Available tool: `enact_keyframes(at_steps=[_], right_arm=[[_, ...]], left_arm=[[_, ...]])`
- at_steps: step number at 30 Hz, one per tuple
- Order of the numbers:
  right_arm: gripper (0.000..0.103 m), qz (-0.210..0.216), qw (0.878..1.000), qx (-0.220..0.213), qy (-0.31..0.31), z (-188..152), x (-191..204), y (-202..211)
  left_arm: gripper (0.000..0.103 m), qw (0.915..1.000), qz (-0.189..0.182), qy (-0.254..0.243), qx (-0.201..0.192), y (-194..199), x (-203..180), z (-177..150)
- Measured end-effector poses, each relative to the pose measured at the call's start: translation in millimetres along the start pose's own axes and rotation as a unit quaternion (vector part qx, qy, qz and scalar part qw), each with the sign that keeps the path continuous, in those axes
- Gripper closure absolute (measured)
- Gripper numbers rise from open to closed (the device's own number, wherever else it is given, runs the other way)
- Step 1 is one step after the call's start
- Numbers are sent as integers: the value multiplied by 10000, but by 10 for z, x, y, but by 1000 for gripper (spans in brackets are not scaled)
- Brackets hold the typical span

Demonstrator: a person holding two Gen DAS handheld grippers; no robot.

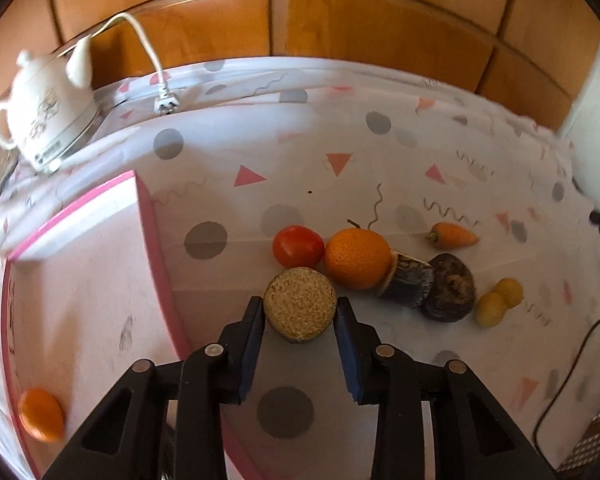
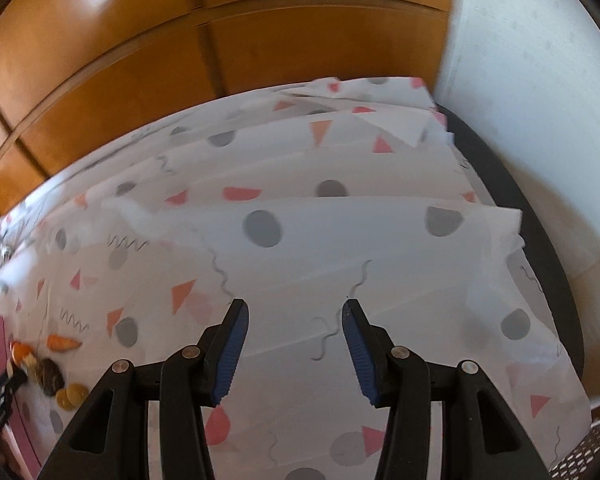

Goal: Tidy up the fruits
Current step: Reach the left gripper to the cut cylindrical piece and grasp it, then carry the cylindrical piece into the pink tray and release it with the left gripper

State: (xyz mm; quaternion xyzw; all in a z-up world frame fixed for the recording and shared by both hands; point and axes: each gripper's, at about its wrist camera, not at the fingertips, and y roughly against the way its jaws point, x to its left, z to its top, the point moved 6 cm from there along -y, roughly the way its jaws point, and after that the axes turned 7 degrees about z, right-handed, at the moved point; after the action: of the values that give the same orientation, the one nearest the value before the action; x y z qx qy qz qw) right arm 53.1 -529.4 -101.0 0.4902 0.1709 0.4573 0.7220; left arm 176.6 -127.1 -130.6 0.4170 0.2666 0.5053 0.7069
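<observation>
1. Wooden panels [image 1: 380, 28] line the back of the room; a white wall [image 2: 540, 100] stands at the right.
2. Surface: a desk under a white cloth [image 1: 340, 128] printed with grey dots, pink triangles and squiggles; in the right wrist view the cloth lies in folds.
3. Count on the cloth, left wrist view:
   - one tomato [image 1: 298, 245];
   - one orange [image 1: 357, 258], touching the tomato;
   - one carrot [image 1: 452, 235], set apart behind;
   - one cut brown root piece [image 1: 410, 284] and one dark round root [image 1: 450, 288], touching each other;
   - two small yellow fruits [image 1: 499, 302], side by side;
   - one round brown fruit with a rough speckled face [image 1: 300, 306].
4. One pink-edged box [image 1: 84, 280] sits at the left; a second orange [image 1: 41, 414], blurred, lies inside it.
5. One white kettle [image 1: 46, 108] with a cord and plug [image 1: 166, 100] stands at the far left.
6. Left claw [image 1: 300, 312]: narrowly parted, both pads against the round brown fruit.
7. Right claw [image 2: 294, 320]: partly open, nothing between its pads, above bare cloth.
8. Hard to make out: the fruits at the lower left edge of the right wrist view are small and smeared.
</observation>
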Motion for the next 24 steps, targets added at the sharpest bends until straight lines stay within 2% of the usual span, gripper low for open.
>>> enact_keyframes(at_steps=[12, 18, 24], right_arm=[[54, -55, 9999, 88, -23, -33, -19, -37], [54, -38, 10000, 72, -15, -53, 2, -8], [54, -56, 9999, 2, -88, -45, -20, 37]], left_arm=[[68, 9978, -190, 559, -317, 481, 225, -144], [68, 9954, -57, 861, -415, 630, 462, -242], [68, 9869, 178, 1531, -482, 735, 950, -364]])
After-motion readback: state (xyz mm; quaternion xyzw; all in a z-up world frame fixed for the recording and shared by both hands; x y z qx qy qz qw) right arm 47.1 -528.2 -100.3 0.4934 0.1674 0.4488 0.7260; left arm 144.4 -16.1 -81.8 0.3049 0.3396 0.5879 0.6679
